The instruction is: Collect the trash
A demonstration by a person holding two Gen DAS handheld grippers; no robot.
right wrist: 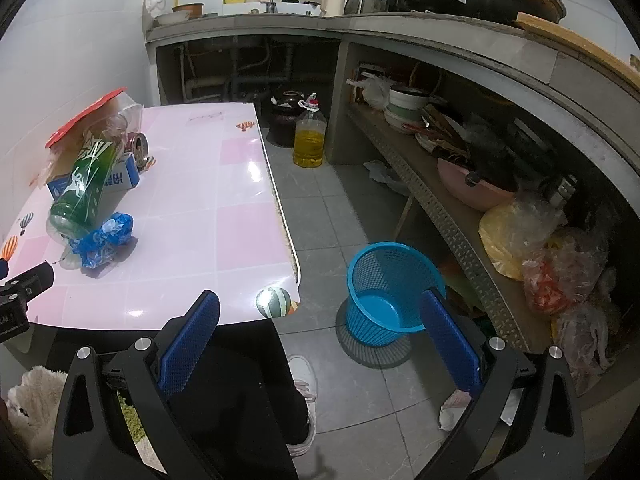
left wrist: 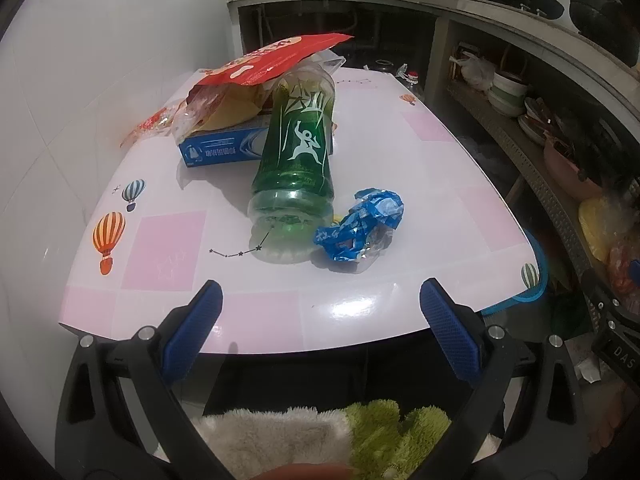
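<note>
A green plastic bottle (left wrist: 296, 160) lies on the pink table (left wrist: 420, 184), leaning on a blue box (left wrist: 222, 148). A crumpled blue wrapper (left wrist: 360, 226) lies beside the bottle's base. A red bag (left wrist: 272, 62) and clear plastic rest on the box. My left gripper (left wrist: 320, 304) is open and empty at the table's near edge, short of the bottle. My right gripper (right wrist: 320, 316) is open and empty, off the table's right corner, above the floor. An empty blue mesh basket (right wrist: 386, 280) stands on the floor there. The bottle (right wrist: 86, 184) and wrapper (right wrist: 106, 238) show at left in the right wrist view.
A small tin can (right wrist: 138, 146) lies behind the box. A bottle of yellow oil (right wrist: 308, 140) and a dark jar (right wrist: 286, 114) stand on the tiled floor. A low shelf (right wrist: 452, 216) with bowls, pans and bags runs along the right. A white wall borders the table's left.
</note>
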